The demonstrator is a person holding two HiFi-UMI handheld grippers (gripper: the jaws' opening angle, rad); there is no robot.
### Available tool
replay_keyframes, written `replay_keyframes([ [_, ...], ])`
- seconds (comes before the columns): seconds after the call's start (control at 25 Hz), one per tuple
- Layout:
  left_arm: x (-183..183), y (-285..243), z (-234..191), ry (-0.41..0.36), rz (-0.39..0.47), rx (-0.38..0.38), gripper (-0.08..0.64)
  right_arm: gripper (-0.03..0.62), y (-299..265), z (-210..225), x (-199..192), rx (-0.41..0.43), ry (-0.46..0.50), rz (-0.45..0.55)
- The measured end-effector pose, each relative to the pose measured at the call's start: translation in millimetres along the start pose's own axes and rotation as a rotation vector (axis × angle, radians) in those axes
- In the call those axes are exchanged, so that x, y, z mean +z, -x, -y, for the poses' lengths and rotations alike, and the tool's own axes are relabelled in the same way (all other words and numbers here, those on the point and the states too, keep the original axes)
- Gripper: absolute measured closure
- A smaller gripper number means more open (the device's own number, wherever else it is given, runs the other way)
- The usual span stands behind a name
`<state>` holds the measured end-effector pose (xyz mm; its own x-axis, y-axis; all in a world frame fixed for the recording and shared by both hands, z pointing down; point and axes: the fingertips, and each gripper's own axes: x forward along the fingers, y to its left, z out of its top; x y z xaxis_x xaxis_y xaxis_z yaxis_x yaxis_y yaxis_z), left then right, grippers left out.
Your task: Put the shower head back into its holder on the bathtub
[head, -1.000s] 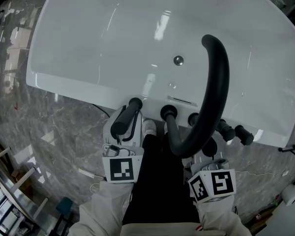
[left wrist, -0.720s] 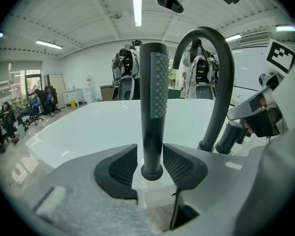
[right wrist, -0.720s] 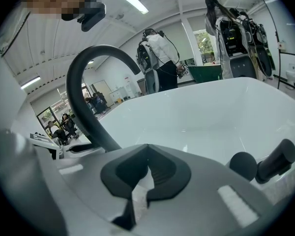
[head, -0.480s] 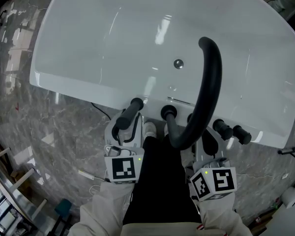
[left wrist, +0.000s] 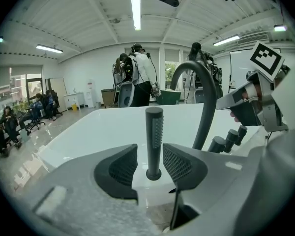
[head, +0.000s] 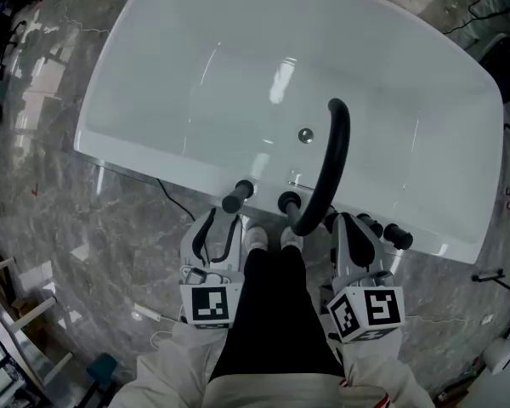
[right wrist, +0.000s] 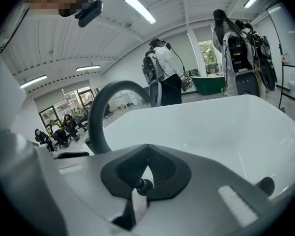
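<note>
The black stick-shaped shower head (head: 238, 195) stands upright in its holder on the near rim of the white bathtub (head: 153, 164). In the left gripper view the shower head (left wrist: 154, 132) rises just beyond my left gripper (left wrist: 150, 150), whose jaws stand open on either side without touching it. In the head view the left gripper (head: 218, 232) sits just short of the rim. My right gripper (head: 354, 238) hangs near the black knobs (head: 398, 236); the right gripper (right wrist: 146, 150) has its tips together, and a small black knob (right wrist: 143, 185) shows through the gap below them.
A tall black arched spout (head: 331, 155) rises from the rim between the grippers. A drain (head: 305, 134) sits in the tub floor. A thin cable (head: 174, 198) lies on the grey marble floor at the left. People stand and sit far off in the room.
The left gripper's jaws have come off the shower head, which stays in its holder. Both grippers have drawn back and up from the tub rim.
</note>
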<state>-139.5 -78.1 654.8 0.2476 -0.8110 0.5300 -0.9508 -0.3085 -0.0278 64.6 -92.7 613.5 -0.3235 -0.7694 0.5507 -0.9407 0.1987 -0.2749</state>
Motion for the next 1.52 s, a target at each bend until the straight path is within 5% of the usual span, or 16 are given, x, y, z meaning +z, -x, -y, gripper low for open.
replay_keyframes([
  [0.36, 83, 57, -14, 0.057, 0.079, -0.007, 0.393, 0.586, 39, -15, 66, -0.007, 0.045, 0.066],
  [0.88, 201, 99, -8, -0.049, 0.240, -0.034, 0.418, 0.586, 91, -49, 157, 0.008, 0.088, 0.198],
  [1.52, 279, 131, -22, -0.010, 0.346, -0.022, 0.508, 0.586, 137, -60, 210, 0.050, 0.119, 0.295],
])
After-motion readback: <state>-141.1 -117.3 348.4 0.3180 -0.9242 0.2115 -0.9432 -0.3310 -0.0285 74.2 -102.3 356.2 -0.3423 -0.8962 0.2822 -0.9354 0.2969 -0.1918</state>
